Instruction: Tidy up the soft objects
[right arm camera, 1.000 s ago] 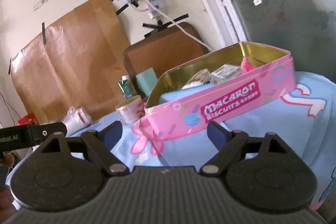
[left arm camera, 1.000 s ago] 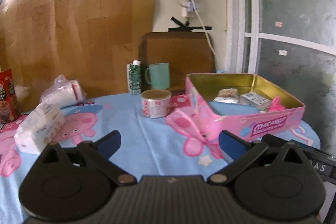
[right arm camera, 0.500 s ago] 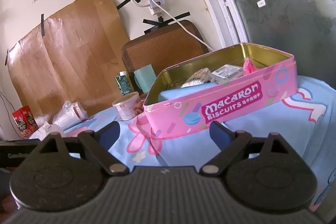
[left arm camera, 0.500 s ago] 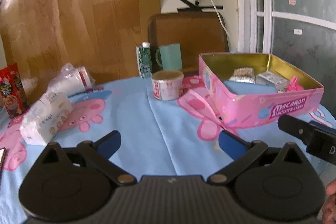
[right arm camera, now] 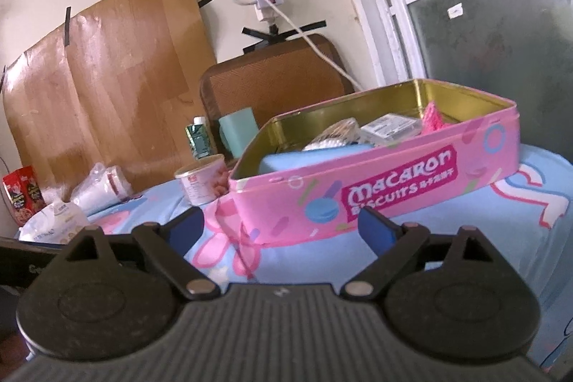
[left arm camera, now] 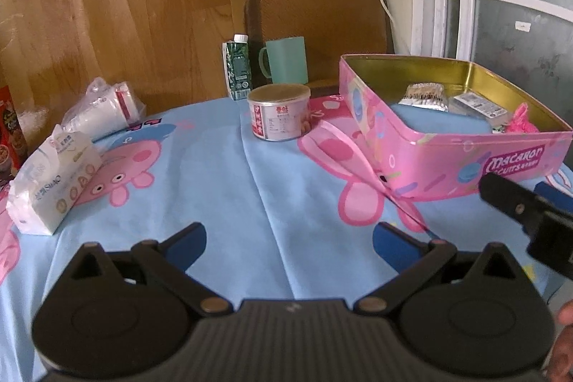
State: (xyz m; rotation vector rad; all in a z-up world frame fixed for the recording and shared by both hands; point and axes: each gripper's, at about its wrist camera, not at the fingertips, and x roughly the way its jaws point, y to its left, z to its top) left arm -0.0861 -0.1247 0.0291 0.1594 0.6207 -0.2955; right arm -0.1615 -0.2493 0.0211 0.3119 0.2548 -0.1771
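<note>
A pink biscuit tin [left arm camera: 447, 163] [right arm camera: 376, 181] stands open on the blue cartoon tablecloth [left arm camera: 222, 188]. Inside it lie a blue sponge [left arm camera: 437, 122], a silver packet [left arm camera: 426, 93], a small box [left arm camera: 480, 104] and a pink knitted piece [left arm camera: 523, 119]. A white tissue pack [left arm camera: 53, 174] lies at the left, with a clear bag of white pads [left arm camera: 104, 108] behind it. My left gripper [left arm camera: 288, 240] hangs open over the cloth's near middle, holding nothing. My right gripper [right arm camera: 281, 226] is open and empty just in front of the tin's long side.
A small round can [left arm camera: 279, 111], a green carton [left arm camera: 237, 67] and a teal mug [left arm camera: 286, 59] stand at the back by a brown chair back [left arm camera: 318, 24]. Red snack packets [right arm camera: 23, 194] sit at the far left. A glass door [left arm camera: 519, 6] is at the right.
My left gripper has risen and tipped downward, so the table looks lower and closer. The right gripper's body has come into the left view at right. My right gripper has shifted slightly.
</note>
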